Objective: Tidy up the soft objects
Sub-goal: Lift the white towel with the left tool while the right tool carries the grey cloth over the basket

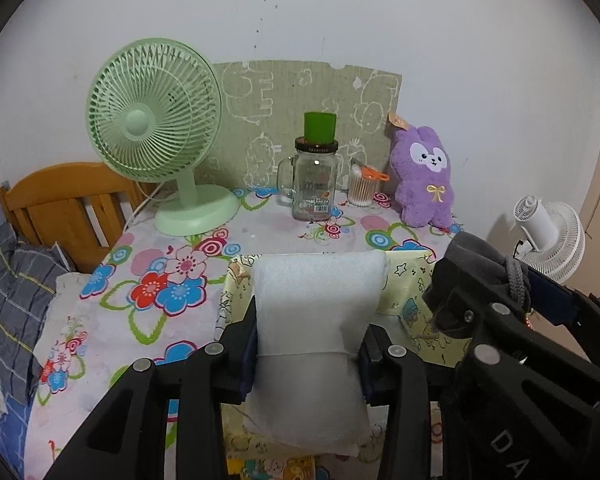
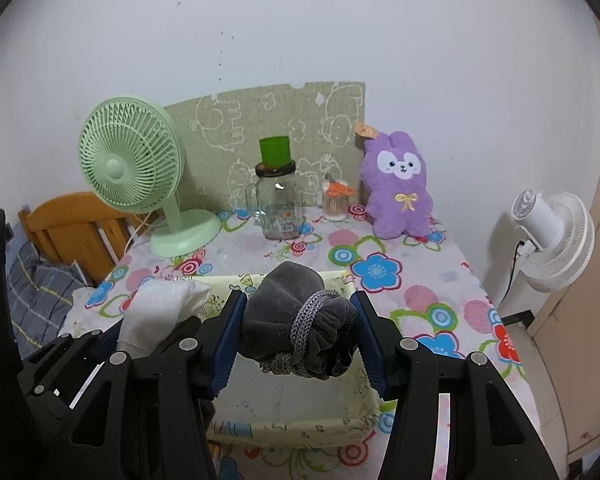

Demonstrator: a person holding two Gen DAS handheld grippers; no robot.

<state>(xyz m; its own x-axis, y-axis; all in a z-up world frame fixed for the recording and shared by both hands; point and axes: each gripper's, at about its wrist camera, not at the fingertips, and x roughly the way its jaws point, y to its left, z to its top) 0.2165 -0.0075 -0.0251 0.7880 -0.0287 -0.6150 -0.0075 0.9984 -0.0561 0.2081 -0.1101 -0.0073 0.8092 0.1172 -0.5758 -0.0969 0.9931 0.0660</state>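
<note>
- currently, left gripper (image 1: 308, 354) is clamped on a white pad (image 1: 320, 308), right gripper (image 2: 300, 336) on a grey bundle (image 2: 300, 316), both above the yellow basket (image 2: 296, 426) at the table's near edge.
- next, judged: lower, then release inside.

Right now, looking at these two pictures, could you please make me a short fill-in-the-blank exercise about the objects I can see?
1. The left gripper holds a soft pad of ____ colour.
2. The right gripper holds a dark grey bundle tied with a ____.
3. The green cup stands upside down on top of the glass ____.
4. The purple plush toy sits to the right of the ____ of cotton swabs.

Missing words: white; cord; jar; container
</note>
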